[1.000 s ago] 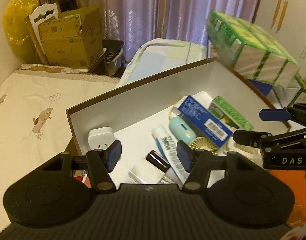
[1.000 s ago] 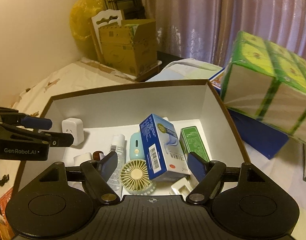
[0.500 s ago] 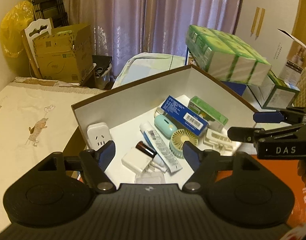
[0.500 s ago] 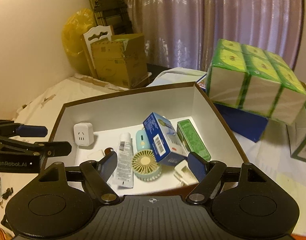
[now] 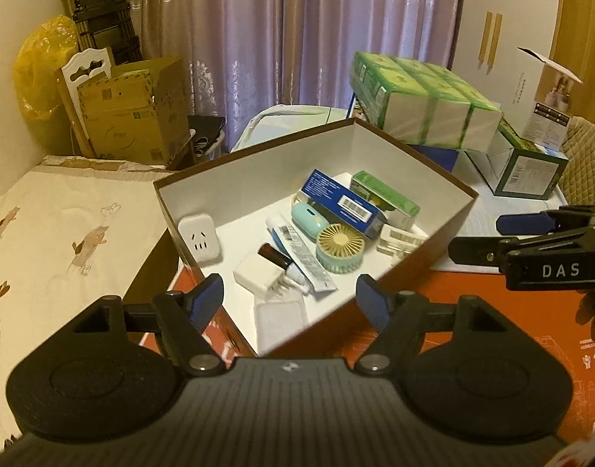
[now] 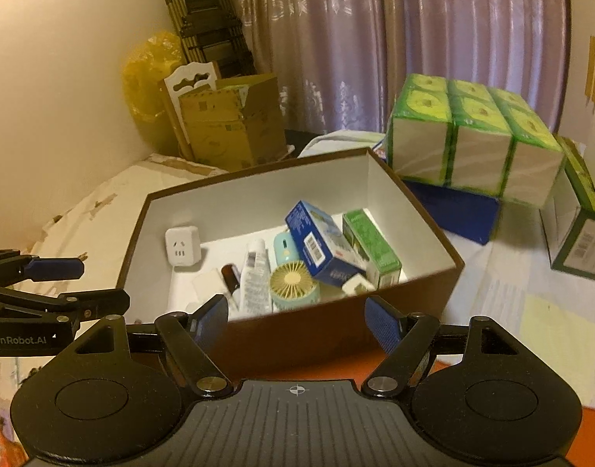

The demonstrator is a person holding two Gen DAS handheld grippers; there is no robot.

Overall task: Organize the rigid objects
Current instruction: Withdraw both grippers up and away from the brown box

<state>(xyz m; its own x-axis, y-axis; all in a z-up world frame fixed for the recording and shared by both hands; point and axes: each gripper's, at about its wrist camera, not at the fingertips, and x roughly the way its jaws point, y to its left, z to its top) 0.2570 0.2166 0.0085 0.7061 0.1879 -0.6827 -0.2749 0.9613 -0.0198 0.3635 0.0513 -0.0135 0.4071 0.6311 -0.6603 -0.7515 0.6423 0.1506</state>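
A brown box with a white inside (image 5: 430,241) (image 6: 336,334) stands on an orange surface. It holds a white plug adapter (image 5: 199,236) (image 6: 182,246), a blue carton (image 5: 342,202) (image 6: 317,243), a green carton (image 5: 385,194) (image 6: 369,247), a small teal fan (image 5: 339,247) (image 6: 293,284), a tube (image 5: 301,257) (image 6: 254,274), a white charger (image 5: 258,272) and a dark bottle (image 5: 274,253). My left gripper (image 5: 289,301) is open and empty, held back from the box's near corner. My right gripper (image 6: 295,321) is open and empty in front of the box's near wall.
Green tissue packs (image 5: 422,101) (image 6: 472,136) sit on a blue box behind the brown box. A green-and-white carton (image 5: 527,167) lies to the right. A cloth-covered surface (image 5: 56,225) lies to the left. Cardboard boxes (image 5: 134,113) and curtains stand behind.
Both grippers have pulled back and up from the box. The box now looks smaller and farther away. Both stay open and empty.
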